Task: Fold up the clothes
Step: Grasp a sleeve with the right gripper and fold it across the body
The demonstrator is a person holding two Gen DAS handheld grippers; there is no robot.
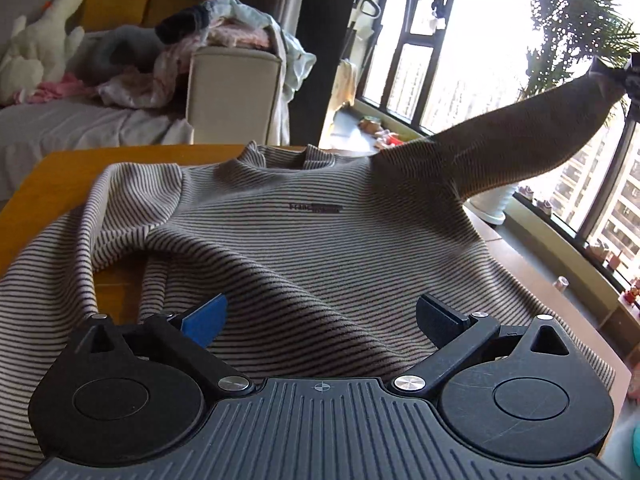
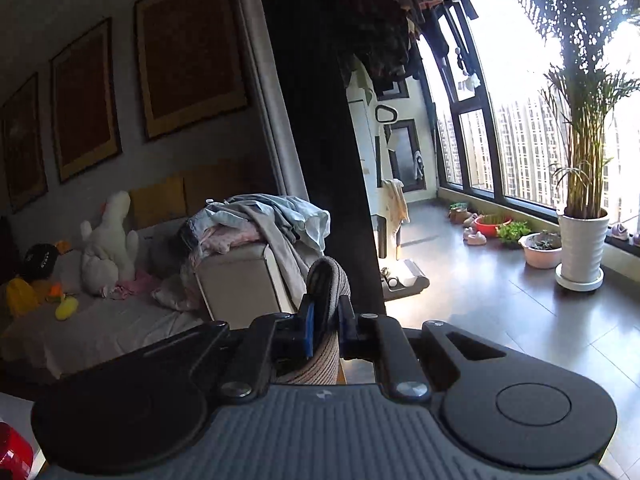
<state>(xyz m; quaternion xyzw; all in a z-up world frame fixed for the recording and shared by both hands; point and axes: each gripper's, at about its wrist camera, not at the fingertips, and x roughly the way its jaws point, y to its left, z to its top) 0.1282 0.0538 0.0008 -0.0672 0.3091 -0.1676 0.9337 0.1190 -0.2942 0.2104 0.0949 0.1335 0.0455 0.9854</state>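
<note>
Striped sweater [image 1: 304, 248] spread on desk [image 1: 52, 184]. Your right hand-held gripper [image 2: 326, 330] is clenched on the sleeve cuff [image 2: 326, 280], lifted; left hand-held gripper [image 1: 320, 322] released above the hem. Soft, light knit, likely droops; pinch hem corners.

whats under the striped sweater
An orange-brown wooden table shows beyond the striped sweater at the left and in a gap by its left sleeve. Anything beneath the body stays hidden by fabric. The right gripper holds the raised sleeve.
</note>
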